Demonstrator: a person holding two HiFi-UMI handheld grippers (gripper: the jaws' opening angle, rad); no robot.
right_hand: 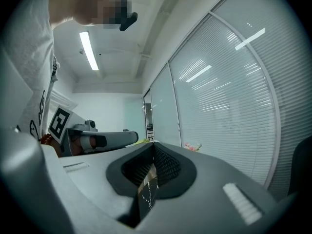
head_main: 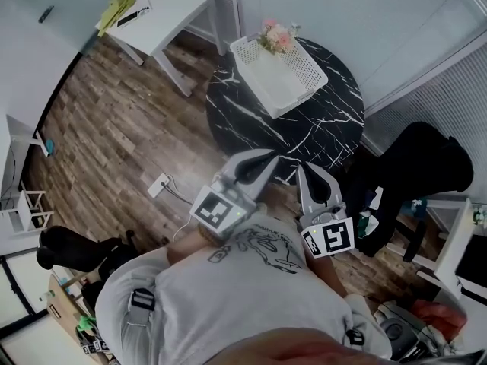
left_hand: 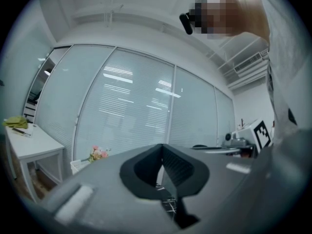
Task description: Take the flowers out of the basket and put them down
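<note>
A small bunch of pink flowers (head_main: 275, 38) lies at the far end of a white basket (head_main: 289, 82), which stands on the round black marble table (head_main: 323, 128). Both grippers are held close to the person's chest, short of the table's near edge and well away from the basket. My left gripper (head_main: 266, 158) is shut and empty, and so is my right gripper (head_main: 306, 169). In the left gripper view the flowers (left_hand: 99, 153) show far beyond the closed left gripper (left_hand: 162, 147). The right gripper view has the flowers (right_hand: 192, 146) small and distant past the shut right gripper (right_hand: 153, 147).
A white side table (head_main: 163, 10) with a yellow-green cloth (head_main: 114, 10) stands at the far left. A black chair (head_main: 418, 166) is beside the round table at the right. A power strip (head_main: 158, 185) lies on the wooden floor. Glass walls with blinds run behind the table.
</note>
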